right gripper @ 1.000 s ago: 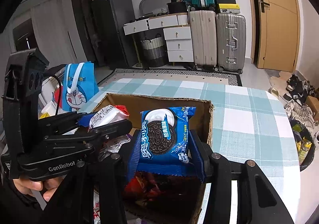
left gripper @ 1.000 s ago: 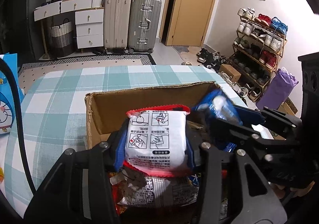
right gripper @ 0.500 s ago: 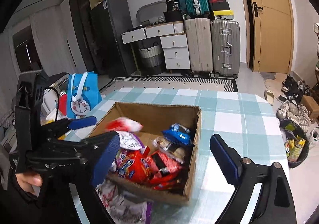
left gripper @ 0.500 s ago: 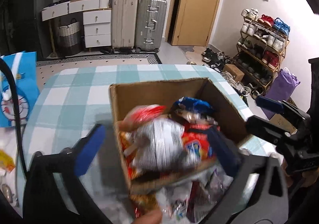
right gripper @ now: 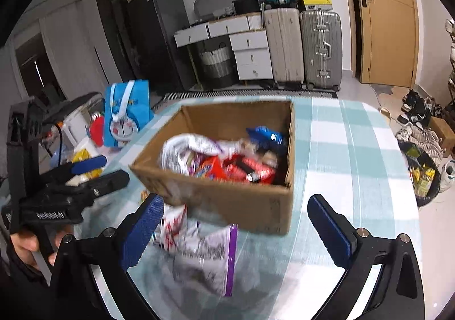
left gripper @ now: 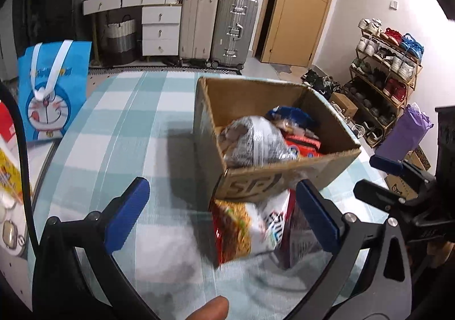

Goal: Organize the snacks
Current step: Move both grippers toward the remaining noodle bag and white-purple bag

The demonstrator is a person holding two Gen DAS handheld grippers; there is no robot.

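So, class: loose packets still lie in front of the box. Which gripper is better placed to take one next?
Probably left gripper: open, the noodle packet lies between its fingers. The right gripper is open too.

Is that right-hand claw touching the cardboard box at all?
Apart. In the right wrist view, the right gripper stands wide open, and bare tablecloth shows between its fingertips and the cardboard box.
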